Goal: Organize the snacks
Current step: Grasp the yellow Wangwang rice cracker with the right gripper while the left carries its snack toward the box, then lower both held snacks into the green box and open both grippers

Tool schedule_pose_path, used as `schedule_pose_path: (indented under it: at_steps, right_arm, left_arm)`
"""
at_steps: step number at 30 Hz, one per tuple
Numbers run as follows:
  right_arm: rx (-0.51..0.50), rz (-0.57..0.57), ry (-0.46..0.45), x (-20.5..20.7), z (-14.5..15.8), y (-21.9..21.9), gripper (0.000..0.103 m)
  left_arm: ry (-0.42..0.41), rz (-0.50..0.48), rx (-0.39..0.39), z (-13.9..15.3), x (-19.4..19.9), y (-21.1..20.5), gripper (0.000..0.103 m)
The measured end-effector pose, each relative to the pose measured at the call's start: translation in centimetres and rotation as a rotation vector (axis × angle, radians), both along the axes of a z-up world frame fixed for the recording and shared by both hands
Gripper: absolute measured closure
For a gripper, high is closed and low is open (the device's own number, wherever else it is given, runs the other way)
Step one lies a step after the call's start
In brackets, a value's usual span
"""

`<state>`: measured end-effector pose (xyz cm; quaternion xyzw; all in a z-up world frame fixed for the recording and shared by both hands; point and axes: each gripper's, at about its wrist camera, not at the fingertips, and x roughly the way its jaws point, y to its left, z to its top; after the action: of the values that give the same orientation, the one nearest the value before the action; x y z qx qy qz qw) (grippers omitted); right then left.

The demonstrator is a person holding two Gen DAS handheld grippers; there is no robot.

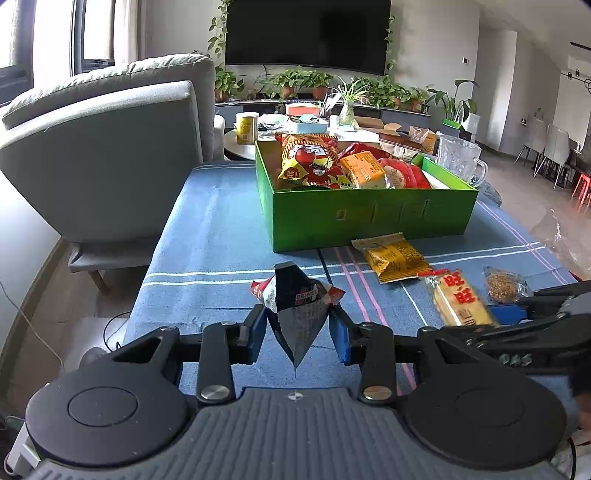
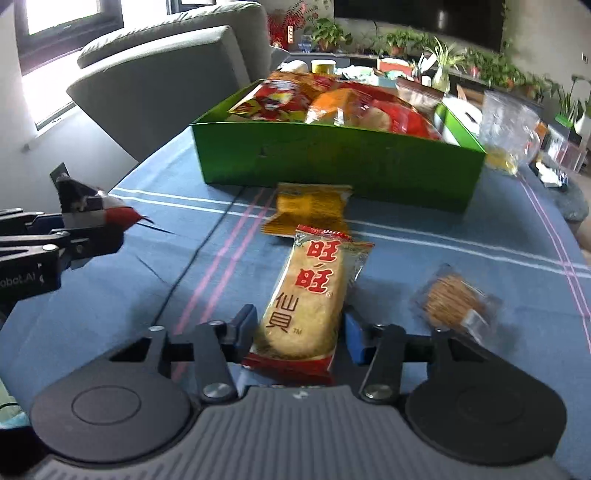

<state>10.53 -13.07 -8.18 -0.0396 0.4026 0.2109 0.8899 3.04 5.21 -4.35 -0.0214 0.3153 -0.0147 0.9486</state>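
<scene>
Two tools of mine, left tool (image 1: 298, 325) pinching a dark snack packet (image 1: 301, 314), right tool (image 2: 300, 332) spread around a rice cracker packet (image 2: 310, 291) on the desk (image 2: 461, 221), pads not pressing.

A blue striped tablecloth (image 1: 221, 236) covers the table. On it rest a green cardboard box (image 1: 369, 218), a yellow snack packet (image 1: 391, 256) and a round brown cake in clear wrap (image 1: 502, 286).

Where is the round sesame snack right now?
In the right wrist view, the round sesame snack lies on the blue tablecloth, right of the rice cracker packet.

Home living room — sofa (image 1: 110, 147), television (image 1: 308, 35), houseplants (image 1: 303, 81)
</scene>
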Motion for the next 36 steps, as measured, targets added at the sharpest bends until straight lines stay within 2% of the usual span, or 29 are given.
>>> schedule_pose_path:
  at_steps: [5,19,36]
  right_arm:
    - [0.066,-0.011,-0.024,-0.3,1.3,-1.6,0.040]
    - [0.172,-0.016,-0.079,0.5,3.8,-2.6,0.040]
    - [0.278,-0.113,-0.171,5.5,6.6,-4.5,0.040]
  left_arm:
    - [-0.012,-0.019,-0.001,0.5,0.1,-0.6,0.068]
    - [-0.056,-0.064,0.007,2.2,2.2,-2.2,0.068]
    - [-0.081,-0.101,-0.008,3.6,6.6,-4.4,0.068]
